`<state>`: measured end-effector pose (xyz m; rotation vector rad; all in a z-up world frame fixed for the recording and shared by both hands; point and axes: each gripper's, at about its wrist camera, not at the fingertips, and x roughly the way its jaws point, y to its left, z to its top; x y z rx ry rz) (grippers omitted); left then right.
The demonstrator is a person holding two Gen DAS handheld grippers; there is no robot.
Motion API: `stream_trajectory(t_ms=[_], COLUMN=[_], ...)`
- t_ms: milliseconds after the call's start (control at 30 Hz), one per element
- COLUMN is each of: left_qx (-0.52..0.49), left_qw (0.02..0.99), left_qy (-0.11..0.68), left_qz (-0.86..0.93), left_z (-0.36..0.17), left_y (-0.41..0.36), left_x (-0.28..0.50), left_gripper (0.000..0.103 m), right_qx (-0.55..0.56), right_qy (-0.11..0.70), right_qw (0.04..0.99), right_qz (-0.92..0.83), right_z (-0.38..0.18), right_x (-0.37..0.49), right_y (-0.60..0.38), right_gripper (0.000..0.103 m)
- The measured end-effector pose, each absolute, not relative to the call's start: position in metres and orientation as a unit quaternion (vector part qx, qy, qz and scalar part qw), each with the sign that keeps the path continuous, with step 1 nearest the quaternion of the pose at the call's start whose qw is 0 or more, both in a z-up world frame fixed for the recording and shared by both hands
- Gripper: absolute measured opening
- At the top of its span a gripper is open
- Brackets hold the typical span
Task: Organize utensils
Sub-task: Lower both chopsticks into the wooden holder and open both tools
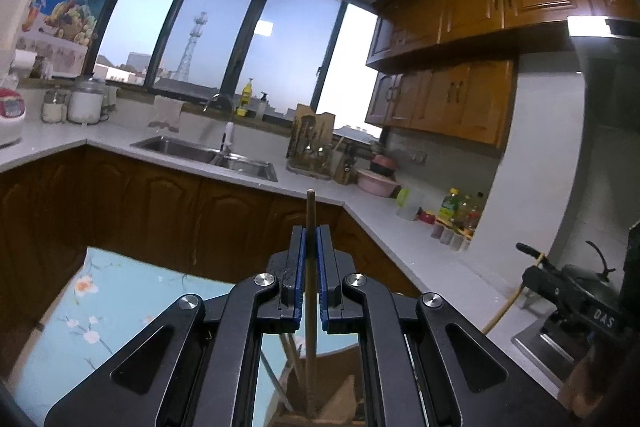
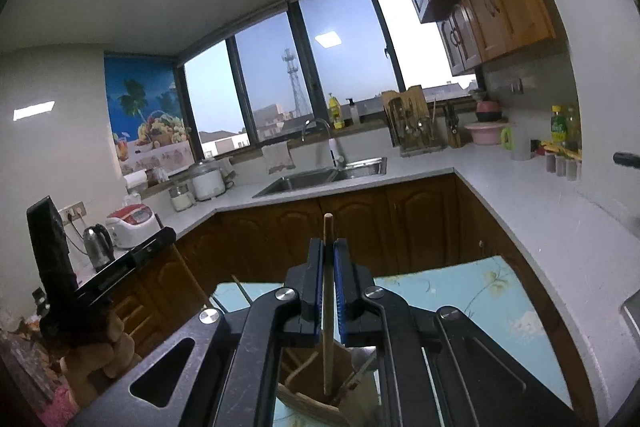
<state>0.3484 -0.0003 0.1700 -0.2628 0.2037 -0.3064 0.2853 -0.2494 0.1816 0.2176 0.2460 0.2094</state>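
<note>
A kitchen is shown, with a pale L-shaped desk, a sink set under the window and a blue flowered cloth spread below the tongs. A thin wooden chopstick is clamped upright in the left tongs, and another chopstick in the right tongs. Their lower ends are seen in what appears to be a brown holder on the cloth, largely hidden by the tongs.
</note>
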Motion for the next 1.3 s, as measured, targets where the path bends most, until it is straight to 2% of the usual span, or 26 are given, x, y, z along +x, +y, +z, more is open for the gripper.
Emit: stream_trajectory(t_ms=[600,1200,1300], left_qx=[-0.100,-0.097,-0.099], left_qw=[0.970,0.965,0.964], left_qy=[0.159,0.188,0.193], left_qz=[-0.152,-0.151,-0.153], left_z=[0.105,0.105,0.108], left_y=[-0.015,-0.015,-0.016], left_x=[0.342,0.346,0.346], left_gripper=[0.006,0.006,0.007], right_qx=[0.127,0.143,0.143], right_qy=[0.189,0.205,0.206], right_qw=[0.969,0.964,0.964], right_qz=[0.091,0.086,0.086], right_z=[0.108,0.106,0.106], right_x=[0.300,0.302,0.302], right_y=[-0.243,-0.249,-0.249], right_gripper=[0.005,0.006,0.009])
